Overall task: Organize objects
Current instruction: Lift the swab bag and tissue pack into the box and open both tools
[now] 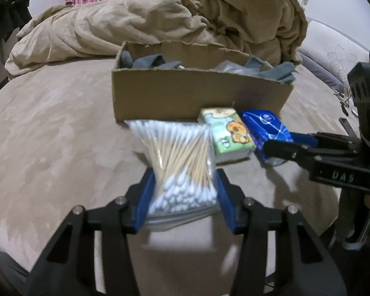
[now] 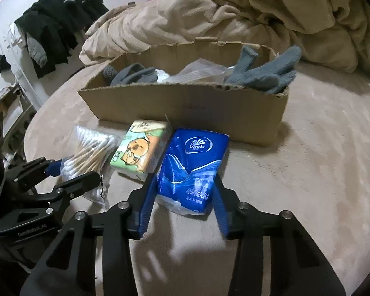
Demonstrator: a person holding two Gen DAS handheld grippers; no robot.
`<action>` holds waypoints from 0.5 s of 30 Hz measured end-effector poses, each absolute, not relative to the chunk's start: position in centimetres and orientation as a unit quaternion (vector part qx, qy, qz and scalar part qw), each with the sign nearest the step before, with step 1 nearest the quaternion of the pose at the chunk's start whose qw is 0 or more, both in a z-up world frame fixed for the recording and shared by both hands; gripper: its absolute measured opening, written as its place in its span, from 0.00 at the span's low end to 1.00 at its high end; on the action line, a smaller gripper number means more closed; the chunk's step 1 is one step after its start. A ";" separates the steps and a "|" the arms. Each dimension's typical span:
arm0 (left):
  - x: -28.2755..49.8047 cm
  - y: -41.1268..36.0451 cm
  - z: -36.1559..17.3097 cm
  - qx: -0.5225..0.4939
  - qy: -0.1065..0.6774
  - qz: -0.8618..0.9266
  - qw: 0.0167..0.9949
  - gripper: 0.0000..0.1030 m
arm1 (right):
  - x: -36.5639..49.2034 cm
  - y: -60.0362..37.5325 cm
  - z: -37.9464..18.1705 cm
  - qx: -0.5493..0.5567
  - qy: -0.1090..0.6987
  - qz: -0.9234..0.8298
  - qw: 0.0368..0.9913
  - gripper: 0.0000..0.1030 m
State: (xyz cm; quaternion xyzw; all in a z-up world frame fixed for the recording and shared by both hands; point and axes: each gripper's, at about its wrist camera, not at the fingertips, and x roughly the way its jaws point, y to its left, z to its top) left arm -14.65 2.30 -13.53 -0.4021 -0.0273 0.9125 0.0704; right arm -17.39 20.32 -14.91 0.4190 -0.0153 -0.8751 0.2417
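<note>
swab bag (image 1: 182, 170) lies lengthwise between left tongs (image 1: 182, 190).

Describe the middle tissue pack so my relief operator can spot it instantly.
Find the cardboard box on the bed. Three items lie in a row before its front wall; the tissue pack is the middle one, between the cotton swab bag and the blue Vinda pack. Only it is green and orange with a cartoon animal.
</note>
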 end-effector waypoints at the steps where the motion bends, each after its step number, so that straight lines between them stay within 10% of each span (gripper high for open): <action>1: -14.5 2.2 -13.5 -0.402 -0.028 0.912 0.071 0.48 | -17.2 20.5 -14.8 0.418 -0.015 -0.875 0.242 0.43; 15: -11.3 1.3 -8.0 -0.359 -0.040 0.930 0.068 0.46 | -13.9 22.5 -9.0 0.360 -0.045 -0.899 0.244 0.42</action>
